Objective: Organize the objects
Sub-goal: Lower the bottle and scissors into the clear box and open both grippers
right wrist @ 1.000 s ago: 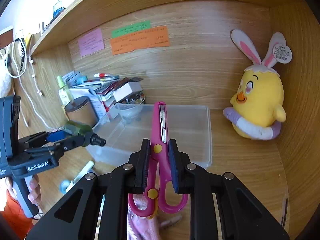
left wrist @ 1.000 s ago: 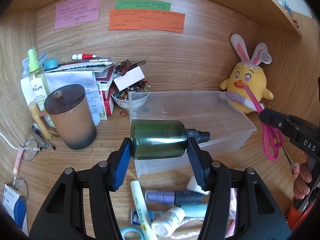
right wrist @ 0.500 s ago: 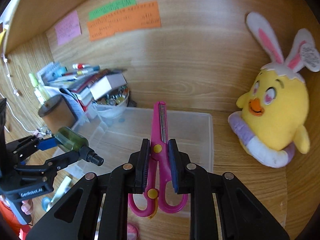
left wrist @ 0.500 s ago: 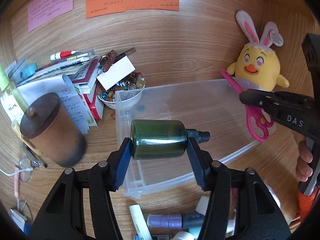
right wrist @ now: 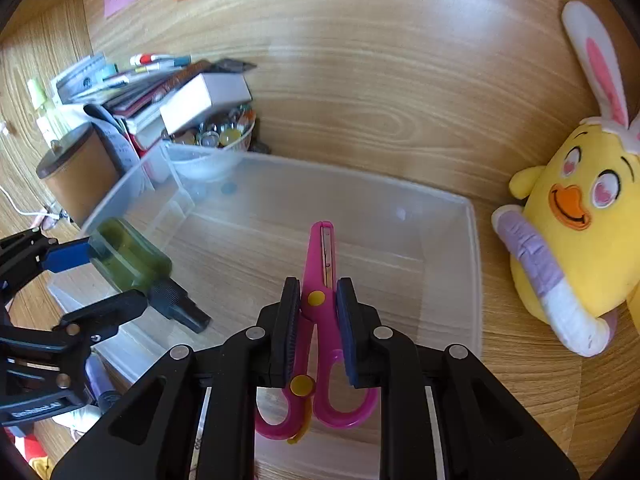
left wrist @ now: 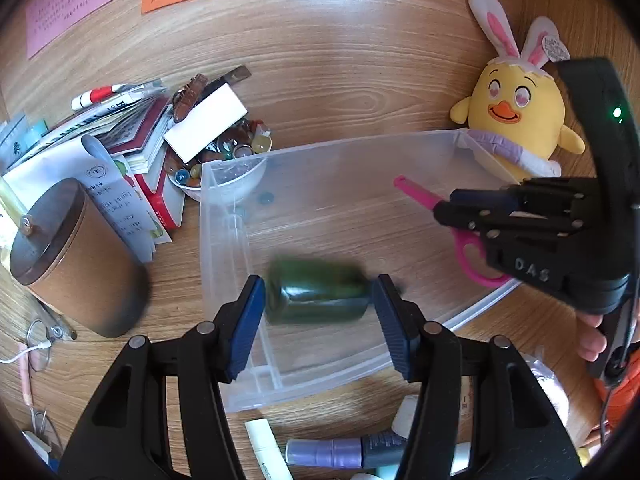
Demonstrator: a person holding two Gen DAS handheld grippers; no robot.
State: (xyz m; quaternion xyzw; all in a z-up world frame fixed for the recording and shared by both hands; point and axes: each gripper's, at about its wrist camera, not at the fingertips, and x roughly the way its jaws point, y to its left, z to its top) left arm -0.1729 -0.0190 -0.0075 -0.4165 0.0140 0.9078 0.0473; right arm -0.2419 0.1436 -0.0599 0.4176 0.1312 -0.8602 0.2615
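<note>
Both tools now lower over bin, L tool gripping bottle, R tool clamping scissors

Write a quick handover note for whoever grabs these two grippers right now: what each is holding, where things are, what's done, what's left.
Left gripper: shut on the green bottle, held sideways over the clear bin, near its left end.
Right gripper: shut on the pink scissors, blades pointing forward over the bin's middle.
Done: both items picked up and brought over the bin; nothing seems to lie inside it yet.
Left: lower and release both, then gather the loose items, like the purple marker, lying in front of the bin.
</note>
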